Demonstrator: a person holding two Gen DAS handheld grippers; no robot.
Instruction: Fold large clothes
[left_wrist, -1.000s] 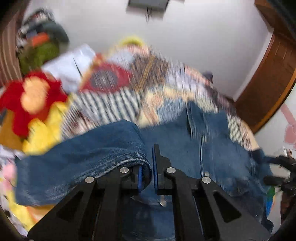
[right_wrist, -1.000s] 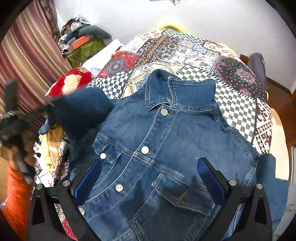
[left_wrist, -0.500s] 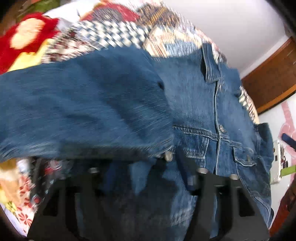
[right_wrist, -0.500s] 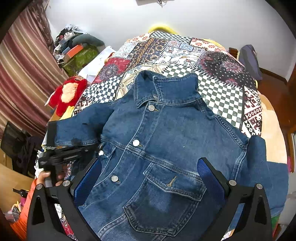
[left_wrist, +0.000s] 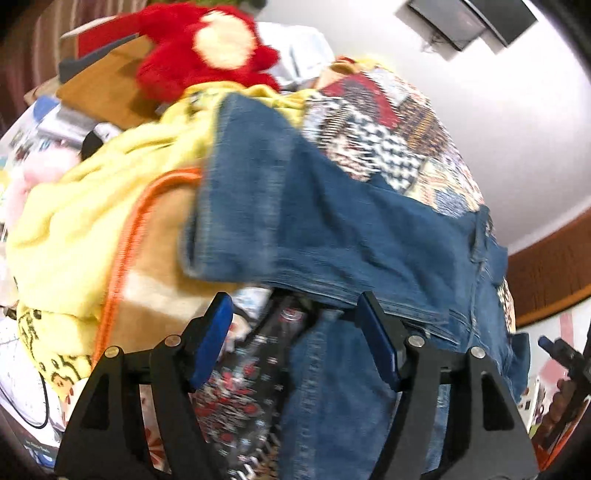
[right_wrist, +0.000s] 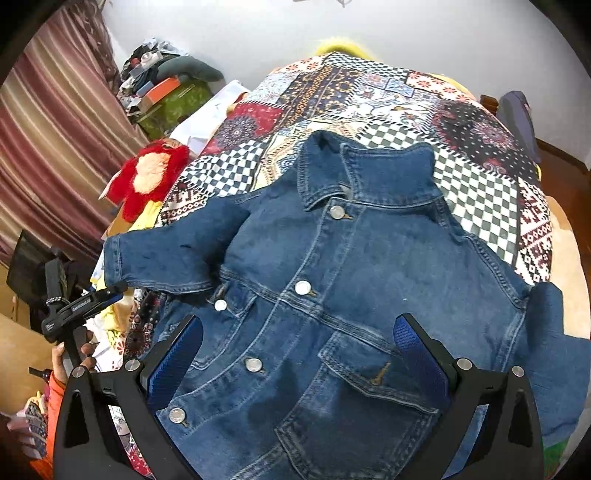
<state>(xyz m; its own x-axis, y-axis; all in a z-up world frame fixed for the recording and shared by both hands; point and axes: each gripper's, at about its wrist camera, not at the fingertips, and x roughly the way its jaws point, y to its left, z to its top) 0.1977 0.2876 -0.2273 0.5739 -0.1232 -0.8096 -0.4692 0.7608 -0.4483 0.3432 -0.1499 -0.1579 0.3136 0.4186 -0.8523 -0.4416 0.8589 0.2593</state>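
Now, patchwork bed (right_wrist: 476, 184) carries the denim jacket (right_wrist: 351, 295) front up, buttoned, collar toward the far wall, long axis running away. Right gripper (right_wrist: 299, 354) hovers above, jaws wide, empty; left gripper (left_wrist: 295, 339) likewise, beside the sleeve (left_wrist: 295, 221). No lettering legible.

The denim jacket (right_wrist: 332, 295) lay front-up and buttoned, directly ahead of and below the right tool, collar at the far end. One short sleeve (left_wrist: 295, 221) stretched out flat just beyond the left tool's tips, perhaps slightly creased; blur obscured it.
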